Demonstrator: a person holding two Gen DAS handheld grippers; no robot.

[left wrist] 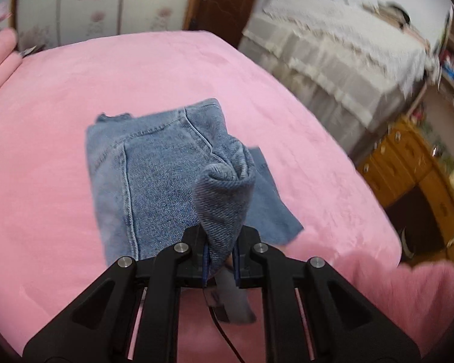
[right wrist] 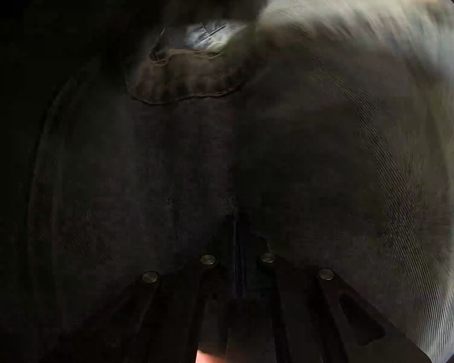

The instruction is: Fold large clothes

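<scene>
Blue denim jeans (left wrist: pixel 154 175) lie folded into a compact stack on the pink bedspread (left wrist: pixel 75 90). My left gripper (left wrist: pixel 221 242) is shut on a bunched fold of the denim, lifted off the stack's right side. A flat layer of the jeans sticks out to the right beneath it. In the right wrist view, dark denim (right wrist: pixel 317 151) drapes close over the lens and fills the picture. A stitched hem (right wrist: pixel 184 84) shows at the top. My right gripper (right wrist: pixel 240 242) has its fingers pressed together under this cloth. Whether fabric sits between them is hidden in the dark.
Past the bed's far right edge stands furniture under a white lace cover (left wrist: pixel 333 60), with a wooden dresser (left wrist: pixel 408 166) beside it. A floral wardrobe (left wrist: pixel 90 0) lines the back wall. A pink pillow (left wrist: pixel 0 54) sits at the left; fluffy pink fabric (left wrist: pixel 423 296) at lower right.
</scene>
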